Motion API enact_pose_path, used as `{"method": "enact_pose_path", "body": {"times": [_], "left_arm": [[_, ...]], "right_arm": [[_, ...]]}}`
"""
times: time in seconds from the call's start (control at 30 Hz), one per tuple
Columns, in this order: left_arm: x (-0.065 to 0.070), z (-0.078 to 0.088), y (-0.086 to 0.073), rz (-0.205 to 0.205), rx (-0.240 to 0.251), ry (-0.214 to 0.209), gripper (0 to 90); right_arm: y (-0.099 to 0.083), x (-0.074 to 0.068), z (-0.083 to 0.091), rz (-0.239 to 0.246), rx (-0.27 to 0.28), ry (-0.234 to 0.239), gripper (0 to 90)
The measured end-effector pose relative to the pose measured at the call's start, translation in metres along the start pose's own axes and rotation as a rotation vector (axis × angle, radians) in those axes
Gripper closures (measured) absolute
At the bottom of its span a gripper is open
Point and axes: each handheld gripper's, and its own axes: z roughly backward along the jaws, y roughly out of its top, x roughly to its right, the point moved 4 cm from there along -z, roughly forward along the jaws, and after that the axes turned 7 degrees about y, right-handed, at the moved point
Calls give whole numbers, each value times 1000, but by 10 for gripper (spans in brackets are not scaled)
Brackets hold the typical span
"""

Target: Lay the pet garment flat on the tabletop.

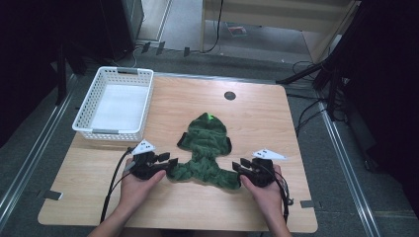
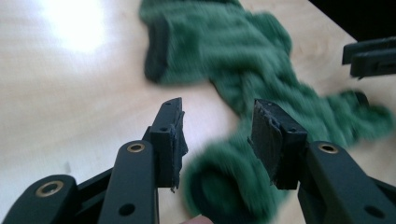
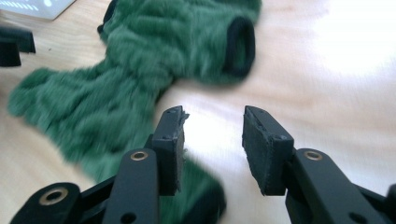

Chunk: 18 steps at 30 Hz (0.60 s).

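Looking from left to right, I note a white perforated plastic basket (image 1: 114,102) at the far left of the light wooden table (image 1: 257,108). My left gripper (image 1: 168,161) sits near the table's front, jaws parted and released, with one end of the green knitted fuzzy garment (image 1: 205,148) lying loose between them. The garment spreads across the middle of the table, well apart from the basket. My right gripper (image 1: 239,166) is likewise released, its pads clear of the garment's right end. To regrasp well, I judge each gripper should bite a full fold of the knit, not stray fibres, both closing together.
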Motion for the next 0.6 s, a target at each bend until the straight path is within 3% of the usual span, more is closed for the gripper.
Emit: {"method": "enact_pose_path", "body": {"times": [0.2,0.33,0.5,0.6], "left_arm": [[11,-1,-23,-82,-33,2,546],[16,-3,-29,-107,-50,-7,688],[13,-1,-30,-83,-66,-42,836],[10,5,-28,-57,-55,-74,875]], "right_arm": [[-33,-10,16,-61,-3,22,531],[-47,-21,13,-45,-36,23,539],[-46,-23,3,0,-50,-16,781],[-39,-20,8,5,0,-52,821]]}}
